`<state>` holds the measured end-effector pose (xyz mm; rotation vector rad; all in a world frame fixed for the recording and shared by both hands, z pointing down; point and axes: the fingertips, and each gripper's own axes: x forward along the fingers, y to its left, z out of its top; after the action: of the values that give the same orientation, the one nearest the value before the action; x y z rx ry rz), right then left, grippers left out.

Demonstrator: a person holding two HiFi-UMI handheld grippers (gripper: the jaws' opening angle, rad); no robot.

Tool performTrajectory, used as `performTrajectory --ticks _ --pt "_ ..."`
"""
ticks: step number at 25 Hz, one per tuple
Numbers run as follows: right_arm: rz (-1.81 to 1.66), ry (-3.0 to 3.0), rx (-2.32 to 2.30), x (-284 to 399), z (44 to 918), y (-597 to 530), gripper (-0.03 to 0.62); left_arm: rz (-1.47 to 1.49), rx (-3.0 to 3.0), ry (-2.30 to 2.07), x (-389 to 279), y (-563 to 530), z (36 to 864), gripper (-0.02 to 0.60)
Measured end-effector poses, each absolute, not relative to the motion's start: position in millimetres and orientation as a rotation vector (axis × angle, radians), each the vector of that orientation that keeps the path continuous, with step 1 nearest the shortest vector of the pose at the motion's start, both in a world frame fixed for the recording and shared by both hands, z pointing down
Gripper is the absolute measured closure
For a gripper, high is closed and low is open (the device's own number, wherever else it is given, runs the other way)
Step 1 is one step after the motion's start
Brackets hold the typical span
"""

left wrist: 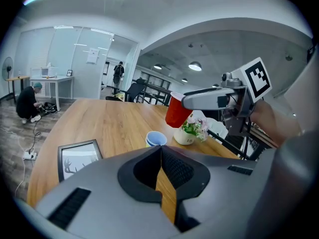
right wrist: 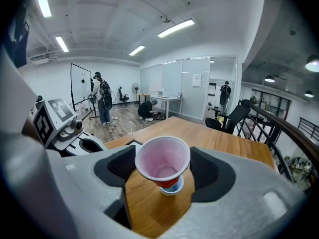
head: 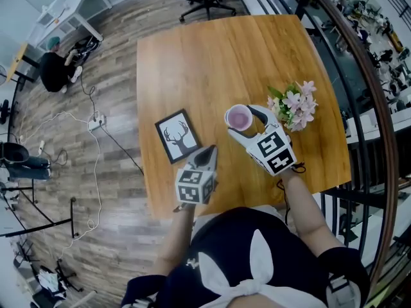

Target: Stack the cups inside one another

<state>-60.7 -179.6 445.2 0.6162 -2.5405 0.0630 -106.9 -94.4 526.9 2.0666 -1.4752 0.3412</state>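
Alignment decides the coming move: the red plastic cup with a pale pink inside [right wrist: 163, 159] hangs mouth-up, nearly straight over the small light-blue paper cup [left wrist: 156, 139], which stands upright on the wooden desk [head: 212, 63]. The right gripper [head: 241, 120] has the red cup pinched between its jaws just below the rim, clear of the desk. Seen from the right gripper view, the blue cup's rim peeks out just under the red cup's base, a little toward the right jaw, so the two upright axes are close but not quite in line. From the left gripper view there is open air between the red base and the blue rim, and the red cup leans slightly. Judged from this, what remains is a small sideways correction and then a straight drop.

The right forearm reaches forward from the person's body, its gripper angled downward toward the desk's middle. The left gripper [head: 209, 151] is held low and nearer the body, its jaws pressed together on nothing, pointing across the desk at the blue cup. It is beside a black-framed deer picture [head: 178, 136]. A white pot of pink flowers [head: 295, 104] stands just past the right gripper, close enough to brush.
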Motion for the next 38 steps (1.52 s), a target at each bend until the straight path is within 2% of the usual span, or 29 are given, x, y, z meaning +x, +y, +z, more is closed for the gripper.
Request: performTrajectory --ticks 15,38 --pt "0.125 -2.537 0.607 -70.1 459.6 -203.8 0.256 0.343 2.027 -1.463 -110.2 -103.9 536.9 0.563" --pt "0.284 -2.452 0.632 -78.1 530.3 -233.5 0.255 0.366 1.954 -1.455 -126.7 -110.1 559.7 0.563"
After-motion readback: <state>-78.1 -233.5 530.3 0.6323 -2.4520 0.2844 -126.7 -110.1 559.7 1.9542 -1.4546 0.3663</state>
